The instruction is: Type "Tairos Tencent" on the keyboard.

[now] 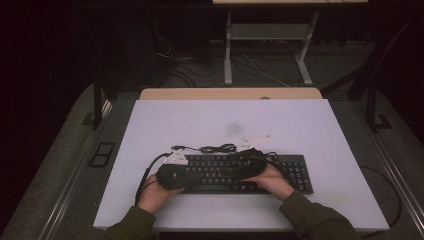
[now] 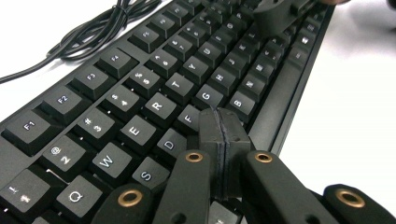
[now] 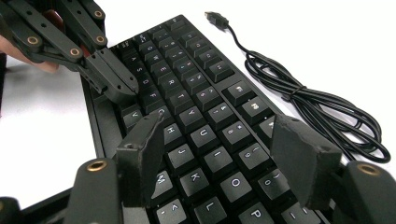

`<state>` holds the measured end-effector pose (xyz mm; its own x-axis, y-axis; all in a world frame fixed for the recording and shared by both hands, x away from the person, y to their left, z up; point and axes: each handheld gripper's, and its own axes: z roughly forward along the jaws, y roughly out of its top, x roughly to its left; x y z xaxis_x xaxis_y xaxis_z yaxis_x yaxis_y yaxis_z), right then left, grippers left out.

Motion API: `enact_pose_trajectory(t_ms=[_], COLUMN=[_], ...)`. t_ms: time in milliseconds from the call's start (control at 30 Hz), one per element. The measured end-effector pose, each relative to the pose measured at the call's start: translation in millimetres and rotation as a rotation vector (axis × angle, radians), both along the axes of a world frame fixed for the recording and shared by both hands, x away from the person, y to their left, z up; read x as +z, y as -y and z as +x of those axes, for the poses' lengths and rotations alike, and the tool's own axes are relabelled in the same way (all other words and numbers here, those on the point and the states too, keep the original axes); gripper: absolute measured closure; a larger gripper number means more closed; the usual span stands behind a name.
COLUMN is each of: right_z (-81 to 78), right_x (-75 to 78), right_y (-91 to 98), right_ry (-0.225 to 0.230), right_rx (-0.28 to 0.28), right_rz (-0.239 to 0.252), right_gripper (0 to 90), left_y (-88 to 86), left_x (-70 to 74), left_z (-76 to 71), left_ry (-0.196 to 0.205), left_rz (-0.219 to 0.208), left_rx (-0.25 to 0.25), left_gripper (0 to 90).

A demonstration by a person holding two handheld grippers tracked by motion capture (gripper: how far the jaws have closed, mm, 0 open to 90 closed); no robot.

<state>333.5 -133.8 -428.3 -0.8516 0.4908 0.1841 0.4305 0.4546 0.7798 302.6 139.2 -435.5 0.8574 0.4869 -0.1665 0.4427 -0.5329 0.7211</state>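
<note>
Left gripper (image 2: 219, 133) pressed together, tip apparently on the keyboard (image 2: 154, 93) near F and G; right gripper (image 3: 217, 154) spread above keys. Risk: striking neighbouring keys, or shoving the keyboard toward the table's (image 1: 165, 120) near edge.

coiled cable (image 1: 218, 148) behind keyboard (image 1: 295, 172), bare table (image 1: 210, 120) beyond

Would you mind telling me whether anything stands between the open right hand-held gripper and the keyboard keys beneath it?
Nothing visible does. The right hand-held gripper hangs open over the keyboard with bare keys showing between its jaws. The shut left hand-held gripper sits farther along the keys, and the coiled cable lies beside the keyboard, both off to the side.
</note>
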Motion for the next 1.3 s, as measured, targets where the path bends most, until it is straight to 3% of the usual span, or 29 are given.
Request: enact_pose_trajectory(t_ms=[1300], right_z=[-0.5], right_x=[-0.5], right_y=[-0.9], right_ry=[-0.003], right_rx=[0.001], right_rz=[0.002], right_gripper=[31.4], left_y=[-3.8], left_x=[8.9], left_z=[2.8], left_ry=[0.016], left_rz=[-0.032], left_rx=[0.013], left_gripper=[88.9])
